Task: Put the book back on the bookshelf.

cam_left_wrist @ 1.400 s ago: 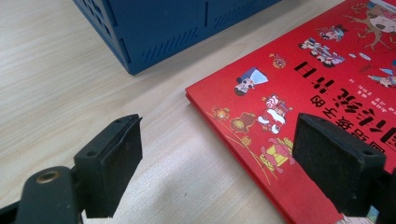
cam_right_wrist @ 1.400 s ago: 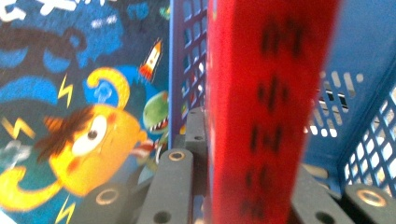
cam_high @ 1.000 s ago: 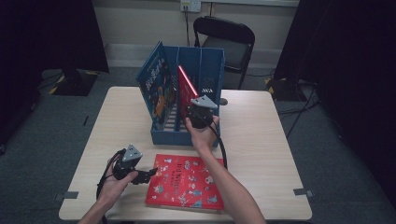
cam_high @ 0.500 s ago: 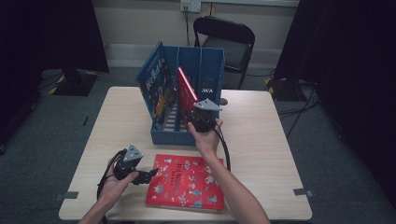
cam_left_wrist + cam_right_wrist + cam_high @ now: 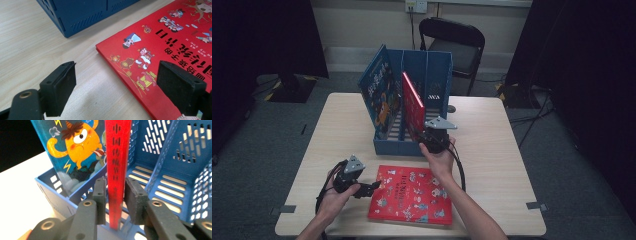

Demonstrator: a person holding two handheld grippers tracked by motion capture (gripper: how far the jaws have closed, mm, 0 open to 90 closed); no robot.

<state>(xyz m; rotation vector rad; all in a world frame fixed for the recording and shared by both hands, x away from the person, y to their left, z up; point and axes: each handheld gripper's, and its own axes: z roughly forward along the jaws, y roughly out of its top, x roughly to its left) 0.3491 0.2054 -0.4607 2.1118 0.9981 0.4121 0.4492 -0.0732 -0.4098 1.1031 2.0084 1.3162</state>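
Right gripper (image 5: 113, 197) view: small gaps beside red book's spine (image 5: 117, 170), just loosened; left gripper (image 5: 130, 85) apart.

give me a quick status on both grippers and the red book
Right hand-held gripper astride upright red book in blue file rack, pads just off. Left hand-held gripper open. Nothing blocking.

Pale wooden surface (image 5: 492, 125) across the middle of the high view. Carrying a blue file rack (image 5: 412, 145) at upper centre (slotted into compartments), and a red picture book (image 5: 412, 195) lying flat at lower centre, near the rack's front but apart from it.
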